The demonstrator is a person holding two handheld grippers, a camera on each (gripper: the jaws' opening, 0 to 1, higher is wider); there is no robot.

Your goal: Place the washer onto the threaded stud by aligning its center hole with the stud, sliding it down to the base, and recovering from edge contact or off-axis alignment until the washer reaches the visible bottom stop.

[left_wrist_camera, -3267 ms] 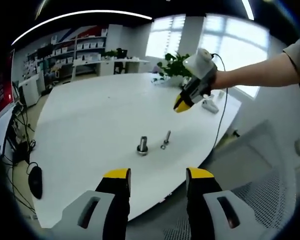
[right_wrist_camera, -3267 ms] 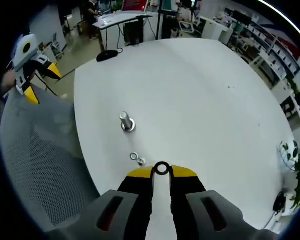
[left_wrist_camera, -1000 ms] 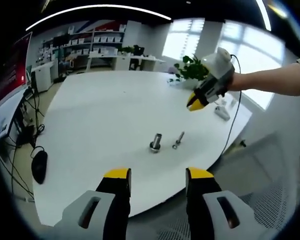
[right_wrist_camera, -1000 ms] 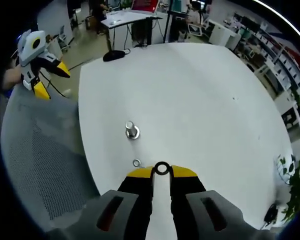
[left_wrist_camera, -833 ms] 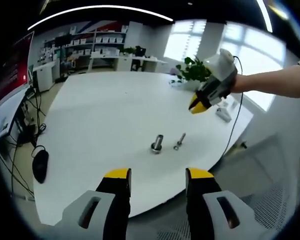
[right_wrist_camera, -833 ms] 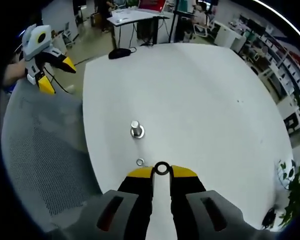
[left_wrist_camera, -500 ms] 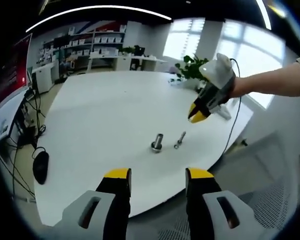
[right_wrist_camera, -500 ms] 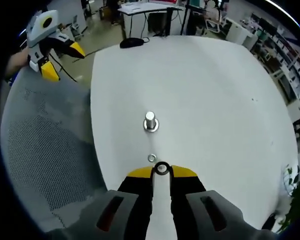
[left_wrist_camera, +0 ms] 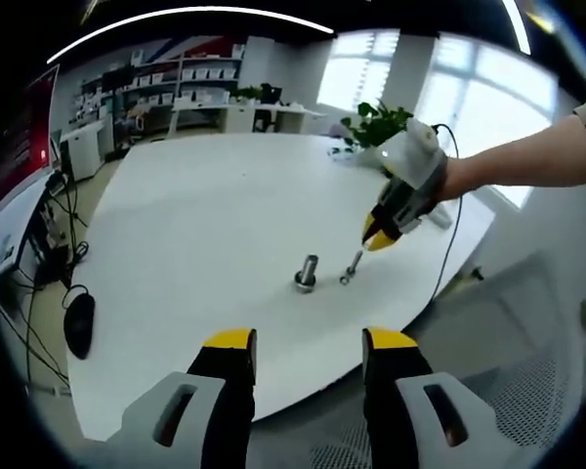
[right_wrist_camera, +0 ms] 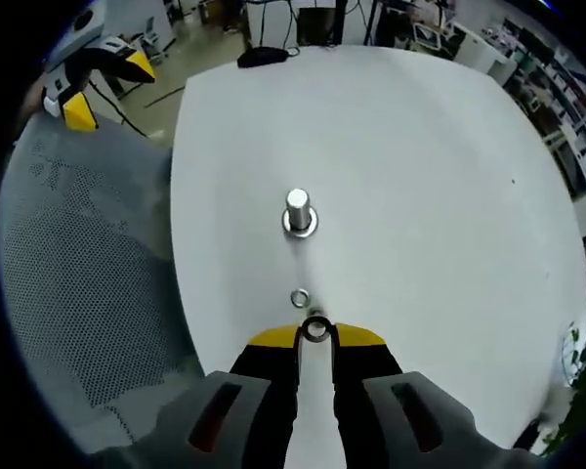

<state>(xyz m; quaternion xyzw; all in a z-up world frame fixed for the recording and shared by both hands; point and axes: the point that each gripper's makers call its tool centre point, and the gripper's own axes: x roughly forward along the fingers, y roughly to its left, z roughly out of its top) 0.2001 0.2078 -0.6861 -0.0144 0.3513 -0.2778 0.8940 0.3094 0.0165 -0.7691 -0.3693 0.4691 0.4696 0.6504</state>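
white surface (right_wrist_camera: 420,176) in an office of shelves; a small silver washer (right_wrist_camera: 315,328) pinched in the right claw (right_wrist_camera: 315,337), threaded stud (right_wrist_camera: 299,211) ahead; left claw (left_wrist_camera: 308,344) spread.

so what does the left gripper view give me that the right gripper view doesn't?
Left gripper view: the thin stud seen side-on, the person's arm behind the right tongs, and a plant. Right gripper view: the washer pinched in the right tongs, seen from above, just short of the stud. Both: the white table, the thick metal post, the mesh chair, and the left tongs, open.
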